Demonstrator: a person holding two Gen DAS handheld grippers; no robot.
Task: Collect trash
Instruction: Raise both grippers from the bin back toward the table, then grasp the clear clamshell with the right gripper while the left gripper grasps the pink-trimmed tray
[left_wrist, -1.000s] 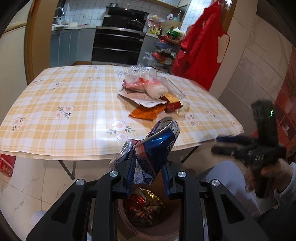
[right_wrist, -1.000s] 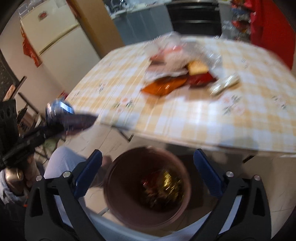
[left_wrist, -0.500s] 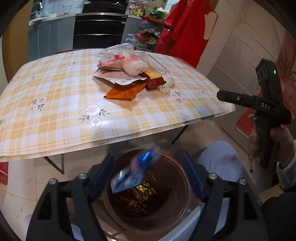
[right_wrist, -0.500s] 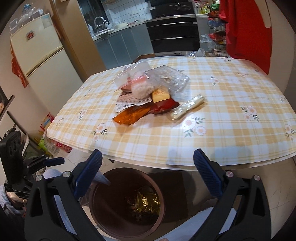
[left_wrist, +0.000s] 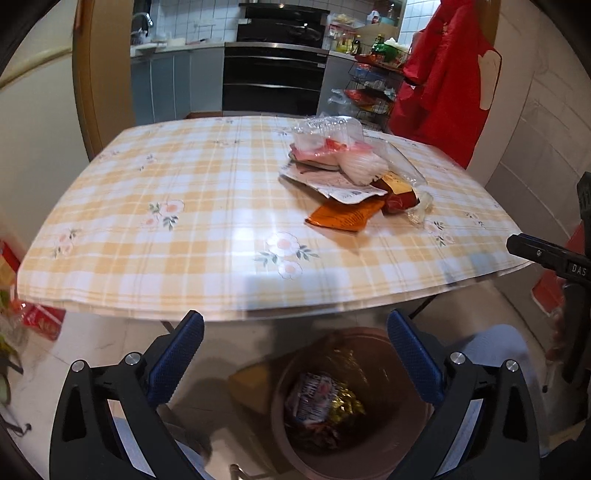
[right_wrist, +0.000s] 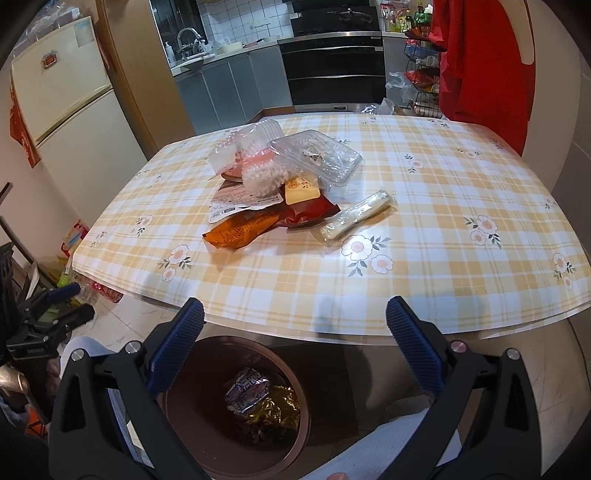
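A brown round bin (left_wrist: 406, 439) stands on the floor under the table's front edge; it also shows in the right wrist view (right_wrist: 207, 443). A crushed blue can (left_wrist: 314, 395) lies inside on gold foil; the can also shows in the right wrist view (right_wrist: 247, 387). A trash pile lies on the table: orange wrapper (right_wrist: 240, 229), red wrapper (right_wrist: 310, 214), clear plastic tray (right_wrist: 314, 155), clear stick wrapper (right_wrist: 354, 218). My left gripper (left_wrist: 295, 354) is open and empty above the bin. My right gripper (right_wrist: 295, 339) is open and empty at the table's edge.
The table has a yellow checked cloth (right_wrist: 443, 206). A fridge (right_wrist: 66, 110) stands at the left, kitchen cabinets and an oven (right_wrist: 332, 70) behind, a red garment (right_wrist: 480, 66) at the right. The right gripper's body shows in the left wrist view (left_wrist: 554, 258).
My left gripper opened and the crushed blue can fell into the bin. Both grippers then rose toward the table edge.
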